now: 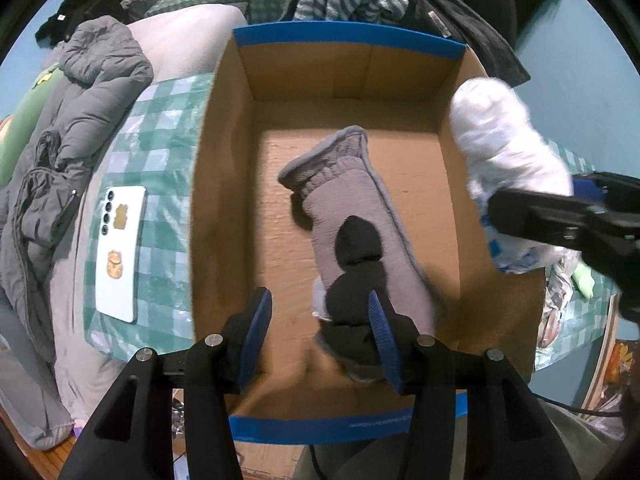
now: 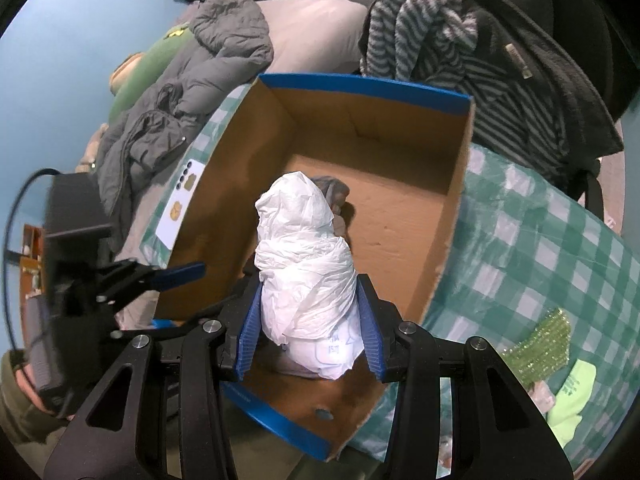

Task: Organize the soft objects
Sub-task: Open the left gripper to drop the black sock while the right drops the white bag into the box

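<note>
left wrist view: the left gripper [image 1: 320, 332] points straight down into an open cardboard box [image 1: 224, 184] with blue-taped rims. its blue jaws stand apart, gripping nothing; the right pad lies against the gray and black glove [image 1: 352, 216] resting on the box floor, though whether it truly touches is hard to tell. at the box's right wall the right gripper [image 1: 532, 220] carries a white plastic-wrapped bundle [image 1: 504, 152]. left of the box a white phone [image 1: 120, 252] lies on the green checked cloth [image 1: 164, 184], a gray puffer jacket [image 1: 80, 112] beyond it.

right wrist view: the right gripper's [image 2: 310, 324] jaws clamp the white bundle [image 2: 304, 264] on both sides, above the near part of the box [image 2: 452, 216]. a striped fleece [image 2: 432, 32] lies behind the far rim.
</note>
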Tool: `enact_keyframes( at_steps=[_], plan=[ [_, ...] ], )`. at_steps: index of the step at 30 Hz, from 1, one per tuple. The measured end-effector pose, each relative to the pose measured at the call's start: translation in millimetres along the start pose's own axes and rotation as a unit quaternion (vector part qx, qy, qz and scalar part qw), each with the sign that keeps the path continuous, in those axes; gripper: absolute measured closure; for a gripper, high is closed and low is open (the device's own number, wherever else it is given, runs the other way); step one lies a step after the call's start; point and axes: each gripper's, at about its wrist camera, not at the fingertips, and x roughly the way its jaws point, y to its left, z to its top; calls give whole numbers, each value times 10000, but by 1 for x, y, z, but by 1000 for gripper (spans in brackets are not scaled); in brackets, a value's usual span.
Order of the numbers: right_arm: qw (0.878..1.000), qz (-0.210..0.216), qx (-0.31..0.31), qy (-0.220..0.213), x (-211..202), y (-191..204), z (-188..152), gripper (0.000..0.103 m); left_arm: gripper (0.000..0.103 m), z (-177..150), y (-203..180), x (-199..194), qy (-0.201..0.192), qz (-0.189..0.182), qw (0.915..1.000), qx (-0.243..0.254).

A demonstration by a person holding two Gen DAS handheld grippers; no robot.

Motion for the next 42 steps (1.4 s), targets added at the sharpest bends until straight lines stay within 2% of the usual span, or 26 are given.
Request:
enact_keyframes(
  at_steps=[9, 16, 23, 31, 42],
  plan=[
    [9996, -5, 10, 296, 35, 1, 0, 57, 52, -12, 11, -7, -13, 75, 9999, -130],
    [9992, -46, 51, 399, 45, -1, -3, 54, 52, -18, 11, -11, -22, 61, 9998, -201],
    [9991, -58, 52, 408, 39, -6, -8, 46, 52, -21, 2, -14, 3, 31, 9998, -198],
    [9994, -128, 30, 324, 24, -12, -13, 46, 52, -21, -11, -20, -19, -46, 9999, -150],
    [9997, -137, 177, 126, -9, -28, -25, 41, 52, -18, -34, -31, -68, -152, 9998, -56]
  ],
)
